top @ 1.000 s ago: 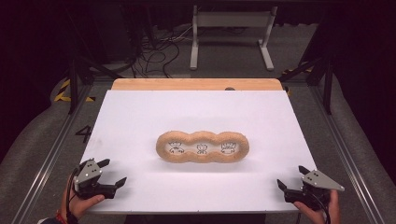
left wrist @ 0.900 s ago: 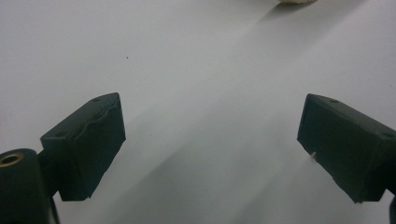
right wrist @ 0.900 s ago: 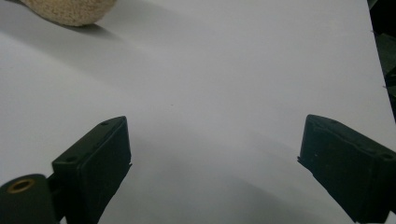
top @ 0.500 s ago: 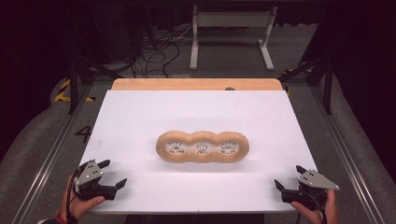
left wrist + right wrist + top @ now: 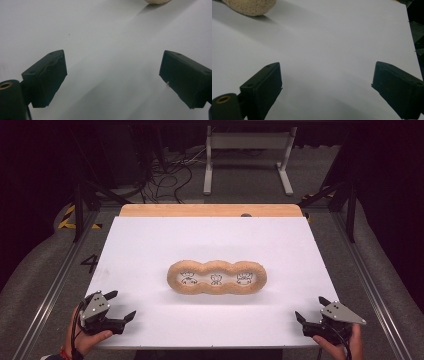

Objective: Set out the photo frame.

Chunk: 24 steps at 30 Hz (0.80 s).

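Note:
A tan, fuzzy three-hole tray (image 5: pixel 216 278) lies in the middle of the white table top (image 5: pixel 210 240); each hole shows a small black drawing. My left gripper (image 5: pixel 121 305) rests at the near left corner, open and holding nothing, its jaws wide apart (image 5: pixel 112 80). My right gripper (image 5: pixel 311 308) sits at the near right corner, also open and holding nothing (image 5: pixel 327 87). A tan edge of the tray (image 5: pixel 157 1) peeks in at the top of the left gripper view, and its end (image 5: pixel 249 7) shows at the top left of the right gripper view.
A wooden board edge (image 5: pixel 210 210) runs along the table's far side. Beyond it on the dark floor are cables (image 5: pixel 170 170) and a white metal stand (image 5: pixel 247 150). Metal rails (image 5: pixel 367 275) flank the table.
Both grippers have shifted only slightly at the near corners; their jaws stay open. The tray has not moved.

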Available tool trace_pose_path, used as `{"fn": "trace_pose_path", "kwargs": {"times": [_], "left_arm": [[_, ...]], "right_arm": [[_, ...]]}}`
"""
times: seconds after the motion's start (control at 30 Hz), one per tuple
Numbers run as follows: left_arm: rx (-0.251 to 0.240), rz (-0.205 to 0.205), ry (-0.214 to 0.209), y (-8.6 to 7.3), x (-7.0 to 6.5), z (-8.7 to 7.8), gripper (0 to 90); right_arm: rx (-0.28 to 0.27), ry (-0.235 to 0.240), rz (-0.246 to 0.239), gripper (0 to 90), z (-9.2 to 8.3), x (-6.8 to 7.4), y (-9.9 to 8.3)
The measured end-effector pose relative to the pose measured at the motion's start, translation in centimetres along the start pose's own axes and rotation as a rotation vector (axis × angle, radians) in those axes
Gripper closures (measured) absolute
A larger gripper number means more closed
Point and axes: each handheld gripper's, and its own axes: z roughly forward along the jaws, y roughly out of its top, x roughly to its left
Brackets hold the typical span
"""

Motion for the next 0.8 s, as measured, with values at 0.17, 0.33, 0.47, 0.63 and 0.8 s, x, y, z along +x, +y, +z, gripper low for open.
{"fn": "trace_pose_path", "kwargs": {"times": [0.17, 0.33, 0.47, 0.63, 0.8], "left_arm": [[0.011, 0.006, 0.004, 0.0, -0.1, 0.1, 7.9], [0.013, 0.011, 0.009, 0.1, -0.1, 0.2, 7.9], [0.016, 0.021, 0.015, 0.3, -0.2, 0.3, 7.8], [0.019, 0.03, 0.018, 0.4, -0.3, 0.5, 7.8], [0.026, 0.034, 0.012, 0.5, -0.4, 0.7, 7.6]], "right_arm": [[0.006, 0.002, -0.002, 8.9, 0.1, 0.0, 0.0], [0.008, 0.005, -0.002, 8.9, 0.2, 0.0, 0.0], [-0.001, -0.015, -0.005, 9.3, 0.0, 0.0, 0.0], [-0.035, -0.062, 0.059, 9.2, -0.6, -1.0, -0.2], [-0.031, -0.069, 0.057, 9.2, -0.6, -1.0, -0.2]]}}
